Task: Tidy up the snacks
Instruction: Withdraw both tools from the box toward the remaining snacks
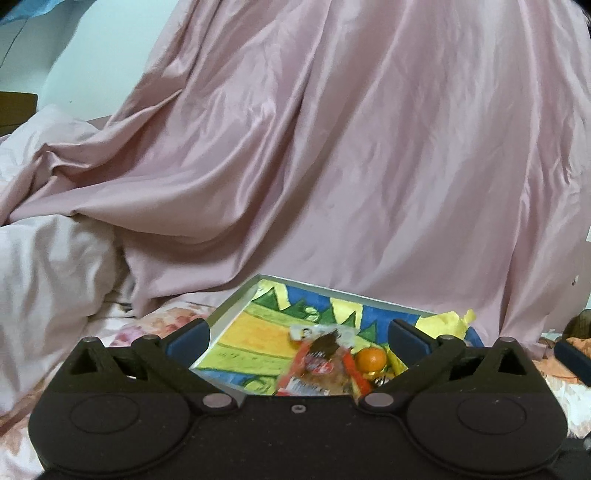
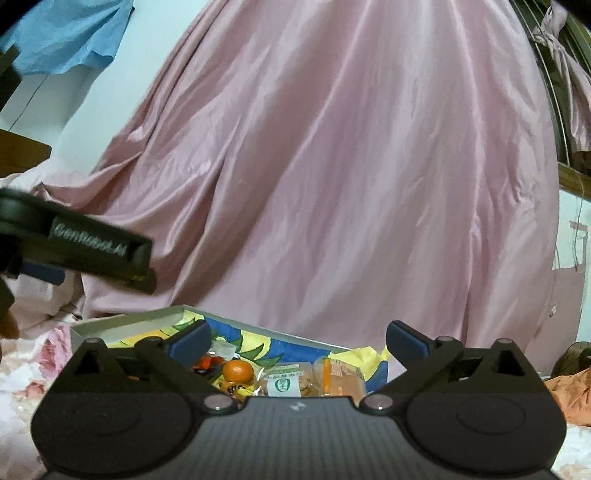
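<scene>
A shallow white box point(image 1: 236, 297) with a bright painted lining lies on the bed, low in both views. Inside it I see a small orange fruit point(image 1: 370, 358), a red-and-clear snack packet point(image 1: 317, 363) and, in the right wrist view, the fruit point(image 2: 238, 370), a green-labelled packet point(image 2: 282, 384) and an orange-wrapped snack point(image 2: 341, 380). My left gripper point(image 1: 295, 338) hangs open above the box with nothing between its fingers. My right gripper point(image 2: 297, 338) is open too, empty, over the box's near side. The left gripper's body point(image 2: 88, 251) shows at the left of the right wrist view.
A large pink satin curtain point(image 1: 332, 147) hangs right behind the box. Pale bedding point(image 1: 48, 266) is heaped at the left, over a floral sheet point(image 1: 155, 325). Orange cloth point(image 2: 569, 387) lies at the right, and a blue cloth point(image 2: 74, 33) hangs at upper left.
</scene>
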